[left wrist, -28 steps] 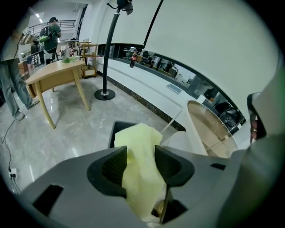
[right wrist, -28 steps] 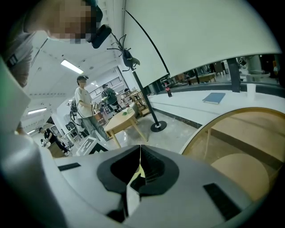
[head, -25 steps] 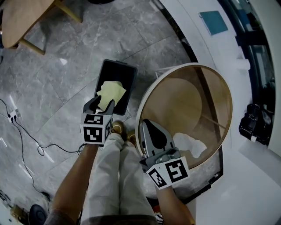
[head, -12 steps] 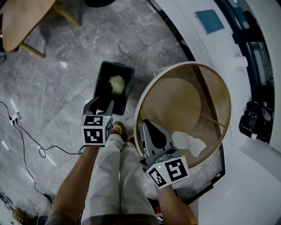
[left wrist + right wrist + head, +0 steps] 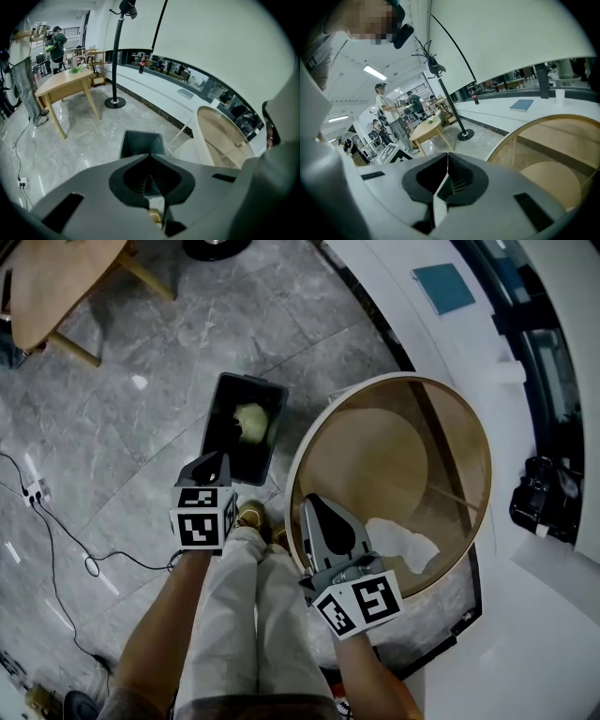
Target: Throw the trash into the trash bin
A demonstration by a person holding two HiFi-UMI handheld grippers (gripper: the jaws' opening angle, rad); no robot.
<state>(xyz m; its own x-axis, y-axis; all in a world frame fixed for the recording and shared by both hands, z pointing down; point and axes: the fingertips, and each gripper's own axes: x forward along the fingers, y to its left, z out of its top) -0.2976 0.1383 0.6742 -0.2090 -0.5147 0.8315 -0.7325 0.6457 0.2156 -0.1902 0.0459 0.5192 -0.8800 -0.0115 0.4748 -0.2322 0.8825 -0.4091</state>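
Observation:
A black trash bin (image 5: 225, 442) stands on the grey floor, and a crumpled yellow paper (image 5: 250, 418) lies inside it. Just on the near side of the bin's rim hangs my left gripper (image 5: 212, 468), shut and empty. In the left gripper view the bin (image 5: 142, 143) sits right beyond the shut jaws of the left gripper (image 5: 151, 177). My right gripper (image 5: 322, 519) is shut with nothing in it, over the near edge of the round glass table (image 5: 469, 427). A white crumpled tissue (image 5: 403, 546) lies on that table just right of it. The right gripper (image 5: 446, 161) shows its jaws together in its own view.
The person's legs and shoes (image 5: 251, 514) are between the two grippers. A wooden table (image 5: 56, 277) stands at the far left, and a lamp base (image 5: 216, 247) beyond the bin. A cable (image 5: 56, 531) trails over the floor. A white counter with a teal book (image 5: 442, 287) curves behind the glass table.
The yellow paper left the left gripper and dropped into the bin. The left jaws then closed. The right gripper stayed where it was.

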